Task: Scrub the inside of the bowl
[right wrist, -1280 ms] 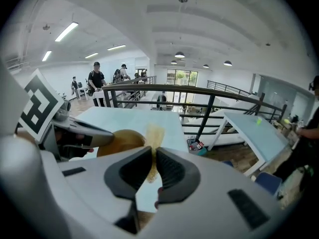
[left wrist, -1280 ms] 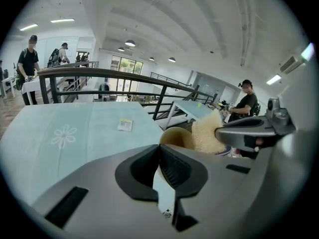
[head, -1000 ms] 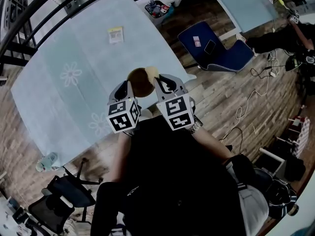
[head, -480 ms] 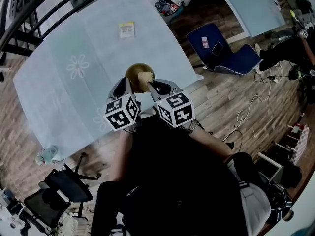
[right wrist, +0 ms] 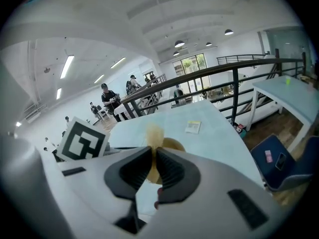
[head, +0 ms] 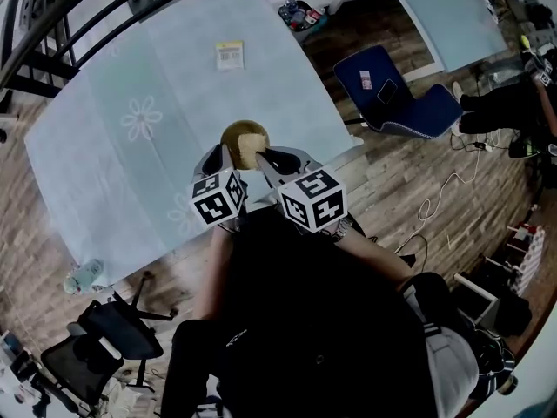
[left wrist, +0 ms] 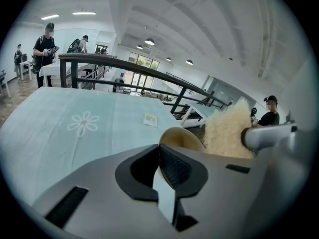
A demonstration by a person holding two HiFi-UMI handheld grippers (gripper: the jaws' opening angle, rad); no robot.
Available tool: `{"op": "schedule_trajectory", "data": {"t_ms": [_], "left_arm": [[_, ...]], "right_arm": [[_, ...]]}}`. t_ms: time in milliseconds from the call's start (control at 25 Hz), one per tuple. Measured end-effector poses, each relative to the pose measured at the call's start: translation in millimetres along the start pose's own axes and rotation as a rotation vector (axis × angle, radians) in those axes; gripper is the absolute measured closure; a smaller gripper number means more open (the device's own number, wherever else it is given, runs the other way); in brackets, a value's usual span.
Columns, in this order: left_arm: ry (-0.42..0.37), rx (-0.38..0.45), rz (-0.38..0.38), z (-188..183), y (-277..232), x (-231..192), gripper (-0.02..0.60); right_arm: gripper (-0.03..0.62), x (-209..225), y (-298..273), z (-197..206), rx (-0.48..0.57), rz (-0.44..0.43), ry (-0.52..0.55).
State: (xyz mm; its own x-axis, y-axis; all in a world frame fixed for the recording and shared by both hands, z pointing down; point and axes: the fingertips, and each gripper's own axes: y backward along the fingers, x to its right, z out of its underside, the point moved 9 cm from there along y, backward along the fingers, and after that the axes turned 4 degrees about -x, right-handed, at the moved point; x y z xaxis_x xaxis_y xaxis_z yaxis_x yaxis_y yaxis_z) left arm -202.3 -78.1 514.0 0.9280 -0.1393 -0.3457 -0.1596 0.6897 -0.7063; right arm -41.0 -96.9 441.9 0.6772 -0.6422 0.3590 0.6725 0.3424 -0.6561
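A tan wooden bowl (head: 235,135) is held just above the near edge of the pale blue table (head: 130,129). My left gripper (head: 221,157) is shut on the bowl's (left wrist: 180,138) rim, with the rim pinched between its dark pads (left wrist: 172,166). My right gripper (head: 266,158) is shut on a pale yellow fluffy scrubber (head: 252,147). The scrubber sits inside the bowl's mouth. The left gripper view shows the scrubber (left wrist: 227,132) at the bowl's right. In the right gripper view the scrubber (right wrist: 152,133) rises between the jaws, with the bowl (right wrist: 172,146) behind.
A small yellow-white card (head: 230,55) lies on the far part of the table. A black railing (head: 52,33) runs past the table's far edge. A blue floor chair (head: 396,94), a box of cans (head: 300,13) and cables (head: 435,194) are on the wooden floor at right. A black office chair (head: 113,338) stands lower left.
The scrubber has moved from the bowl's right rim into the bowl's mouth. Both grippers and the bowl have stayed close together, drawn a little nearer my body.
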Motion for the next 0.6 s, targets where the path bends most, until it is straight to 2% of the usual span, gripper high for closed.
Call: {"op": "schedule_trajectory", "data": {"t_ms": [200,360,600], "left_arm": [[0.051,-0.054,-0.004,20.3,-26.0,-26.8,0.560],[0.093,-0.128,-0.030,40.3,-50.7,-47.5,0.560],[0.208,-0.177,-0.024,49.7,-79.8,-72.0,0.560]], "right_arm": [[0.556,5.6,3.5,-3.1,0.020,0.042,0.007],[0.556,7.5,5.2,-0.6,0.020,0.068,0.011],[0.556,7.8,2.4,3.6,0.004,0.096,-0.013]]}}
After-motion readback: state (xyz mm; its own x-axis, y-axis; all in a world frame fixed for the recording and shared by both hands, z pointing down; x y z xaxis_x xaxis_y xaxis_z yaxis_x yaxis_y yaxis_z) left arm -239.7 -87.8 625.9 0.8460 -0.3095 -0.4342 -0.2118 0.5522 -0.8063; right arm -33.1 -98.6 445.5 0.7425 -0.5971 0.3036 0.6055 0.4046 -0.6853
